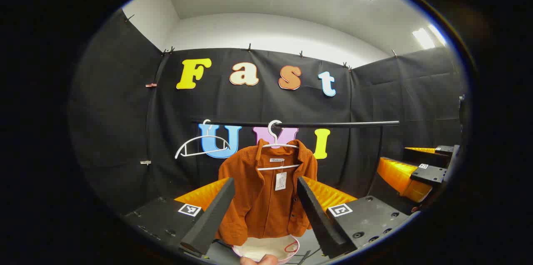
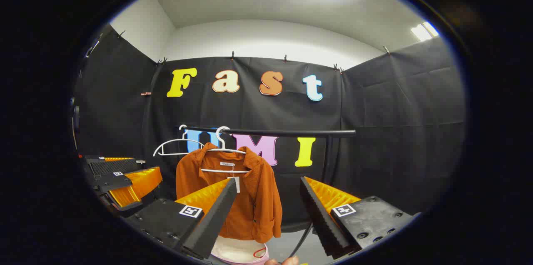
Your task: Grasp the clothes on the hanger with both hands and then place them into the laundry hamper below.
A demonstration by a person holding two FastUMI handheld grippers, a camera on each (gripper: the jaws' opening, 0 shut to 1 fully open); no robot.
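both claws gape released, left gripper (image 1: 262, 211) and right gripper (image 2: 266, 215) short of the rust shirt (image 1: 266, 198); pinch its shoulders beside the white hanger (image 1: 278, 146), lift clear, lower into hamper (image 1: 266, 250).

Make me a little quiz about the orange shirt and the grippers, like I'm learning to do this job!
1. True or false: the orange shirt is already inside the laundry hamper.
2. How many white hangers are on the black rail? A) one B) two C) four
3. Fill in: the left gripper and the right gripper both have their fingers ____.

Key:
1. False. It hangs on a white hanger on the rail, above the hamper.
2. B. One carries the shirt; the empty hanger hangs beside it.
3. Open. Neither gripper touches the shirt.
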